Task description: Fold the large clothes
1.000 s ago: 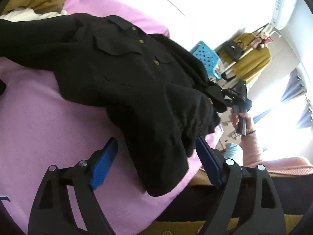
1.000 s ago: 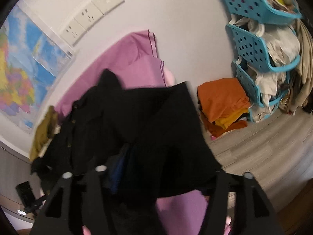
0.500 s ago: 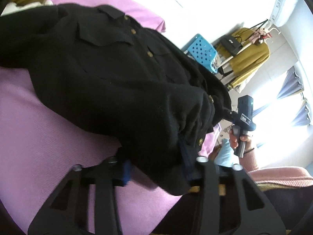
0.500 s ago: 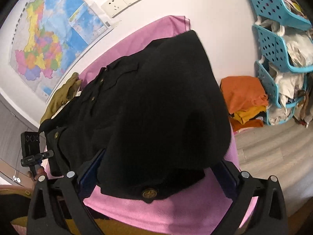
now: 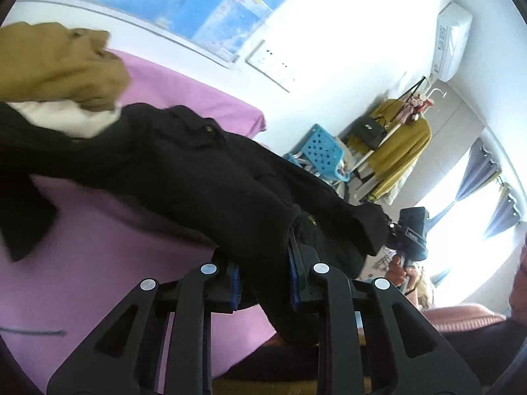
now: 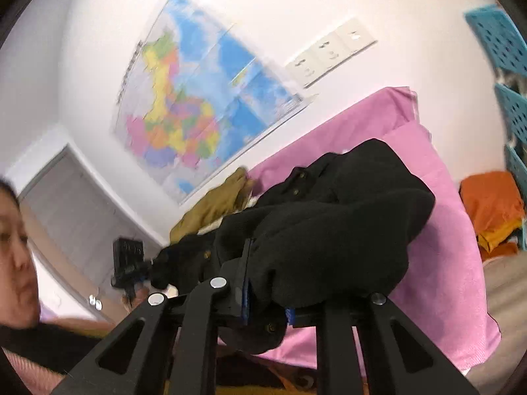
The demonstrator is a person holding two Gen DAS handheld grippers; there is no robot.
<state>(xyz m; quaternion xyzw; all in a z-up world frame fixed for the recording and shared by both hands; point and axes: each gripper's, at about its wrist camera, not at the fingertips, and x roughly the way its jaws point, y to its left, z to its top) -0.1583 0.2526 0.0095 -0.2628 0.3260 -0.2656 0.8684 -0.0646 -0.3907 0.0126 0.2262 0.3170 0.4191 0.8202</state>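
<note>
Pinching the hem of the black buttoned woollen jacket (image 5: 210,177), the left gripper (image 5: 263,279) and right gripper (image 6: 265,299) have just closed on its cloth; beyond, it drapes over the pink bedsheet (image 5: 98,247), with a mustard-brown crumpled garment (image 5: 66,65) behind.

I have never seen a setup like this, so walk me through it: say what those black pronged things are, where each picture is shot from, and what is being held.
No robot here: a person holds a hand-held two-finger clamp in each hand, with a fisheye camera on each looking along its fingers. One picture comes from the left gripper, the other from the right gripper. A black buttoned jacket lies over a pink blanket, beside an olive-brown garment. Both grippers have just been closing and now pinch the jacket's edge between blue pads.
</note>
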